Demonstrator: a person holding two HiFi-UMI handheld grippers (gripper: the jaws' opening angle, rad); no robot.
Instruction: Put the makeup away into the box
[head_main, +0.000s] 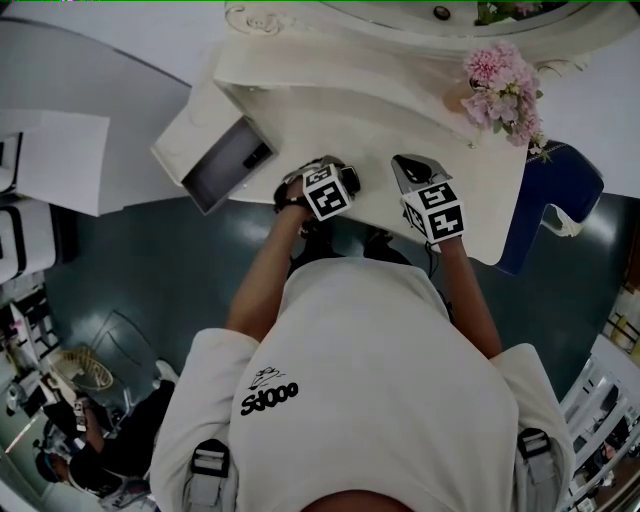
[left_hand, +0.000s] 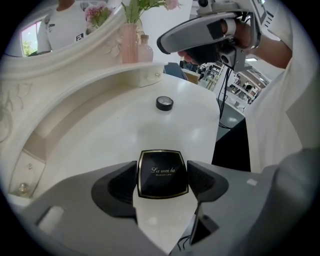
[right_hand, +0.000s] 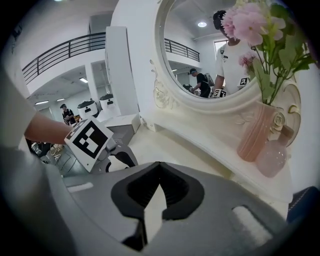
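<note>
**Head view: left jaws closed on a compact at the desk's near edge**

A white desk (head_main: 400, 120) with a carved oval mirror (right_hand: 210, 45) along its far edge fills the top of the head view, and a person in a white shirt stands at its near edge. A blue chair (head_main: 560, 195) stands off the right end. An open white box (head_main: 185, 135) with a grey inside sits at the desk's left end, well apart from both grippers. A pink vase (right_hand: 255, 132) of pink flowers (head_main: 505, 90) stands at the far right corner, with a small pink bottle (right_hand: 271, 159) just beside it.

The left gripper (left_hand: 162, 172) is over the near edge near the middle. Its jaws press on the two sides of a black compact (left_hand: 162, 185) with a gold rim and gold lettering. Whether the compact lies on the desk or is lifted off it cannot be told. The right gripper (right_hand: 159, 167) is held just to the right, near the same edge. Its jaws are closed tip to tip with nothing between them.

A small round black pot (left_hand: 164, 103) sits alone on the desk farther in, toward the right end.
</note>
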